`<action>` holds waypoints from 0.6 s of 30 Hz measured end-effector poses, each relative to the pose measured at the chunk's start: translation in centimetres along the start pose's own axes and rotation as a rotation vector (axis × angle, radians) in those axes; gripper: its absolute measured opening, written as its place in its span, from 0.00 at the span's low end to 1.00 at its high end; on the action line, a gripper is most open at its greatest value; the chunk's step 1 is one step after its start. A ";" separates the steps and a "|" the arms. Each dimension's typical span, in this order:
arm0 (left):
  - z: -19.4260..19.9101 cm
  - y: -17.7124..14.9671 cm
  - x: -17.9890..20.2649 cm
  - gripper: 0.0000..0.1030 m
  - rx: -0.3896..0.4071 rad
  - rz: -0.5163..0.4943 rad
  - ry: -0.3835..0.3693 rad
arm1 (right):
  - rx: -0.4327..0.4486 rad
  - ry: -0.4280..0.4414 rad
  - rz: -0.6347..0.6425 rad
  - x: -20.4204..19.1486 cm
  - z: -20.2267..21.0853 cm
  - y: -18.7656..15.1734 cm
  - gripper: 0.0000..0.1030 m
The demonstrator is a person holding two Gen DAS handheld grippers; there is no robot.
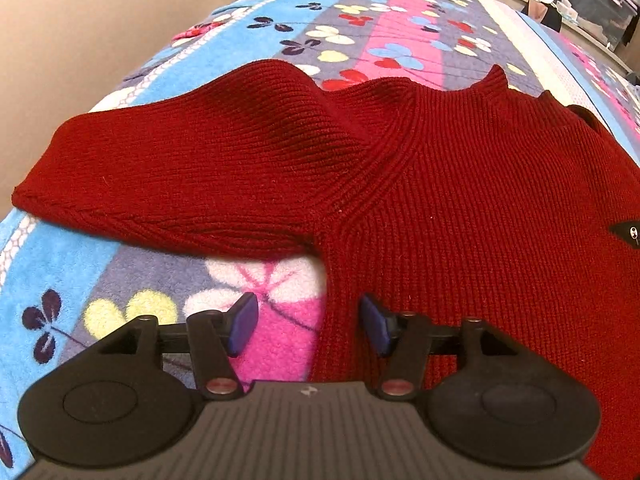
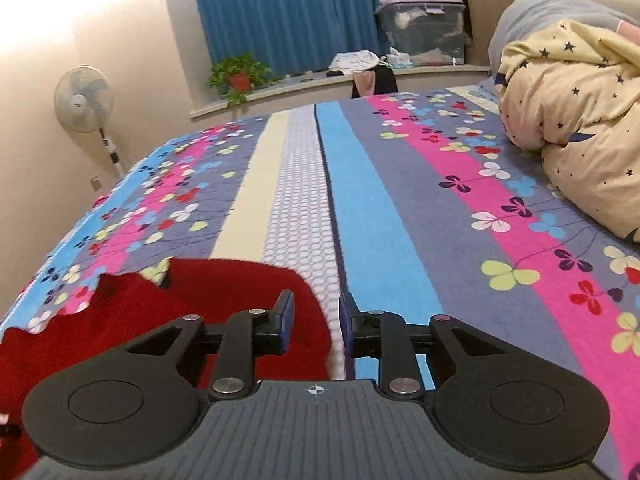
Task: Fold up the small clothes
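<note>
A dark red knitted sweater (image 1: 460,200) lies flat on the flowered bedspread (image 1: 280,32), one sleeve (image 1: 168,184) stretched out to the left. My left gripper (image 1: 310,326) hovers over the sweater's side edge below the armpit, jaws open, with the edge of the knit and pink blanket showing between the blue pads; nothing is gripped. In the right wrist view the sweater (image 2: 132,320) fills the lower left. My right gripper (image 2: 316,318) stands at its right edge, jaws narrowly open over bare bedspread (image 2: 360,200), holding nothing.
A yellow star-printed duvet (image 2: 572,128) is heaped at the right of the bed. Beyond the bed's far end a ledge holds a potted plant (image 2: 238,76) and a storage box (image 2: 422,28). A standing fan (image 2: 86,100) is at the left wall.
</note>
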State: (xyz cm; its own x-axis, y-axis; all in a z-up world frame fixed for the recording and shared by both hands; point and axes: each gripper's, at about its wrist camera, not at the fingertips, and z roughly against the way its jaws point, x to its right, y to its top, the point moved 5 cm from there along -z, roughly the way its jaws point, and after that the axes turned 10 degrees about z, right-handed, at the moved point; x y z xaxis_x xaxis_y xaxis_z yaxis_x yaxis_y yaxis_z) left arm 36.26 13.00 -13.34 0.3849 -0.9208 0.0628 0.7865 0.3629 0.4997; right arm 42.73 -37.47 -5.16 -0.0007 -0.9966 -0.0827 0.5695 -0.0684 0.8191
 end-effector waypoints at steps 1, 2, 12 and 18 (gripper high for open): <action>0.0 0.0 0.0 0.62 -0.002 -0.002 0.000 | -0.011 -0.005 -0.008 0.3 -1.1 0.2 0.29; 0.0 0.0 0.1 0.62 -0.002 -0.006 0.001 | -0.025 -0.010 -0.020 0.5 -2.2 0.3 0.34; -0.4 0.2 0.4 0.62 -0.014 -0.012 -0.004 | -0.213 0.060 -0.112 -0.2 -12.3 1.1 0.64; -0.4 0.2 0.5 0.62 -0.017 -0.012 -0.002 | -0.315 0.072 0.165 -5.0 -14.1 1.0 0.07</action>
State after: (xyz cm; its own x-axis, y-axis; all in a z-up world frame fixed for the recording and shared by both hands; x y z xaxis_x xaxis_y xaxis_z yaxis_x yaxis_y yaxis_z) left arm 36.86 12.66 -13.54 0.3747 -0.9253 0.0589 0.7992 0.3545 0.4854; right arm 54.85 -31.88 -11.93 0.1639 -0.9864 -0.0133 0.7825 0.1218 0.6106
